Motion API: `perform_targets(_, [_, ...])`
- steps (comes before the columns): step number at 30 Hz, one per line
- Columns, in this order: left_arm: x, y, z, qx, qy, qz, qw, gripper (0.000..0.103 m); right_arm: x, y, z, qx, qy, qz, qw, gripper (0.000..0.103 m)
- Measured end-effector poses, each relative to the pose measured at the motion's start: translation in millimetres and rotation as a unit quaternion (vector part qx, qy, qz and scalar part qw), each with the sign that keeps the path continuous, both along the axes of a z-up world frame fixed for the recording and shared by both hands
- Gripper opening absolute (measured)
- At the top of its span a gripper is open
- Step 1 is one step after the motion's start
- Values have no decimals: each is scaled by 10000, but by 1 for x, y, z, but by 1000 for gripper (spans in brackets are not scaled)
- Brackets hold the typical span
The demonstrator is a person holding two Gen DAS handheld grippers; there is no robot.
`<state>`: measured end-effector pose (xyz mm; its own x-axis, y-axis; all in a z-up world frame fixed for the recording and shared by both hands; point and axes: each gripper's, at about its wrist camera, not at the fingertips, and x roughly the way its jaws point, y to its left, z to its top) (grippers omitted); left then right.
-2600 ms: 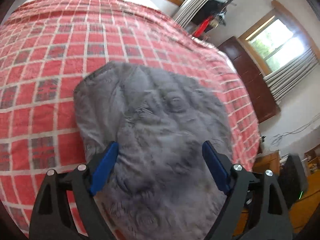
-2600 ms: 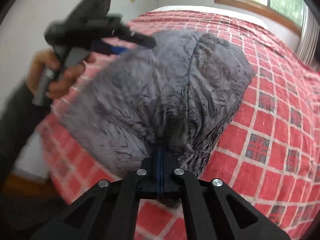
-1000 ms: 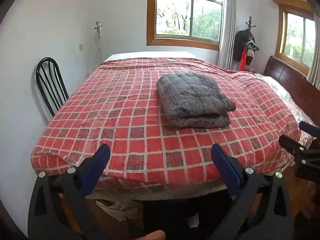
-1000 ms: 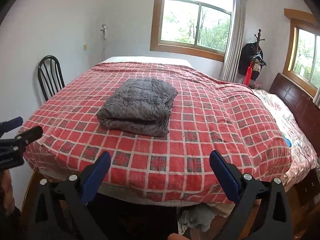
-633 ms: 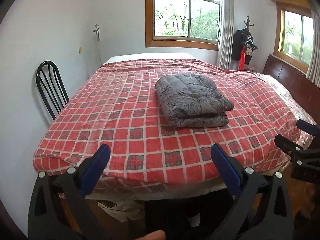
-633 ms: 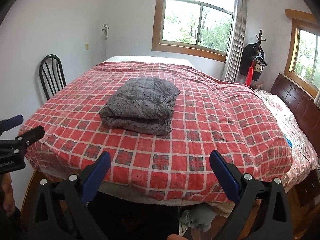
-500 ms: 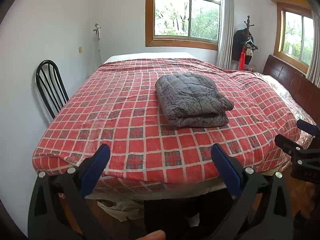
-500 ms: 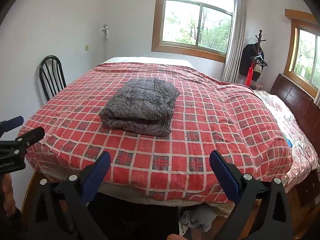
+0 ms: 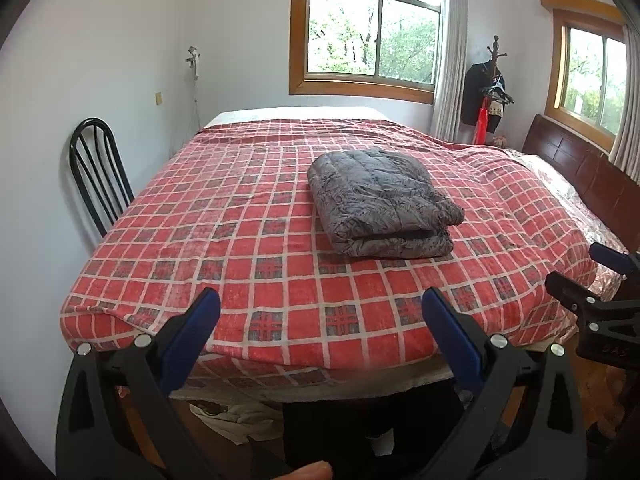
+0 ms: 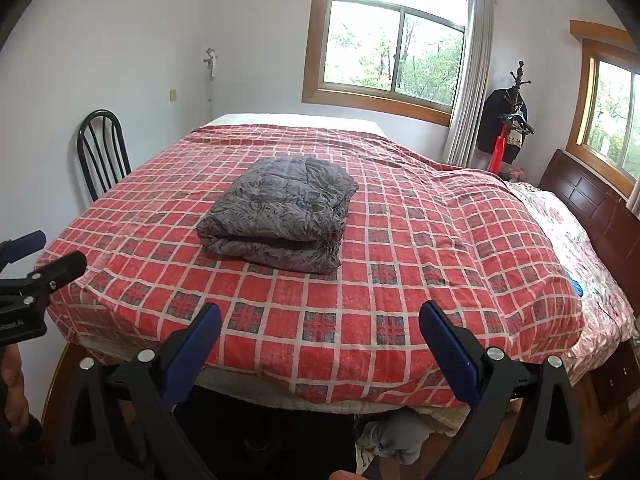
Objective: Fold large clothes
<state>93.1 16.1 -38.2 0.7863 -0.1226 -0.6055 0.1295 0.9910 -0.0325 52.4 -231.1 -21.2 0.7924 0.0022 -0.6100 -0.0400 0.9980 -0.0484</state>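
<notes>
Now both tongs (image 9: 320, 312) (image 10: 320, 320) wide, empty.

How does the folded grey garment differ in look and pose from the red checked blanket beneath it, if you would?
The grey garment is folded into a compact, thick stack; the red checked blanket lies spread across the bed. The garment has a swirling pattern; the blanket has a grid of squares. Both are soft textiles.

Open red checked bedspread (image 9: 248, 216) surrounds the folded grey garment (image 9: 380, 204); a black chair (image 9: 100, 172) crowds the bed's left edge.

only partial lettering "nrobot.ai" shows on the left gripper (image 10: 24, 280) body.
</notes>
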Motion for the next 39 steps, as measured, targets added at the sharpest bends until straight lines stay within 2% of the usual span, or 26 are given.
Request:
perform_targets(3, [2, 1, 0, -107, 38, -49, 9999, 100, 1, -1, 0, 6, 7, 2, 10000, 99])
perform_targets(21, [-2, -1, 10, 101, -272, 305, 9991, 100, 5, -2, -3, 47, 60, 15, 10000, 99])
perform_targets(39, [-5, 1, 12, 126, -294, 386, 9987, 100, 6, 0, -4, 74, 81, 23, 9999, 99])
